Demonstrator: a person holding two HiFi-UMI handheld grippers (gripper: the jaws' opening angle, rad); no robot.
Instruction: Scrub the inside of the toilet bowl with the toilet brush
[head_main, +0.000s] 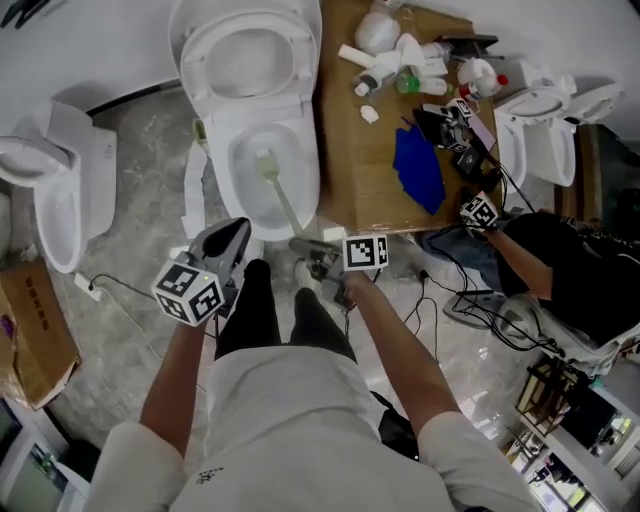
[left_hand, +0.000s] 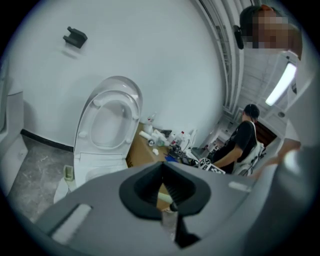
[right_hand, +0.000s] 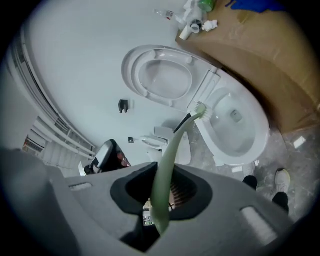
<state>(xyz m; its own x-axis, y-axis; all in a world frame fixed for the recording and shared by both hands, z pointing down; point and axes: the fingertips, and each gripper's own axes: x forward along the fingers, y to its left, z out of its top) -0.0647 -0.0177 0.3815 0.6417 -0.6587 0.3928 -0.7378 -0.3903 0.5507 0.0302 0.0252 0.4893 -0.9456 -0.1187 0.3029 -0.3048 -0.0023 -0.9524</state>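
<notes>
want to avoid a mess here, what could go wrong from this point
The right hand-held gripper pinches the toilet brush near the end of its thin handle, so it may twist or slip during scrubbing. Flicked water could reach the cardboard beside the toilet bowl.

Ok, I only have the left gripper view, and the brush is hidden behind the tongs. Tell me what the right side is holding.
Observer: The right tongs are shut on the pale green handle of the toilet brush.
Operator: Give me the brush head.
Observer: In the head view its bristles sit over the back part of the toilet bowl, inside the rim. I can't tell whether they touch the porcelain.
Operator: Now place my left tongs from above.
Observer: The left tongs are shut on nothing. They hang just in front of the bowl's front rim, left of the handle.
</notes>
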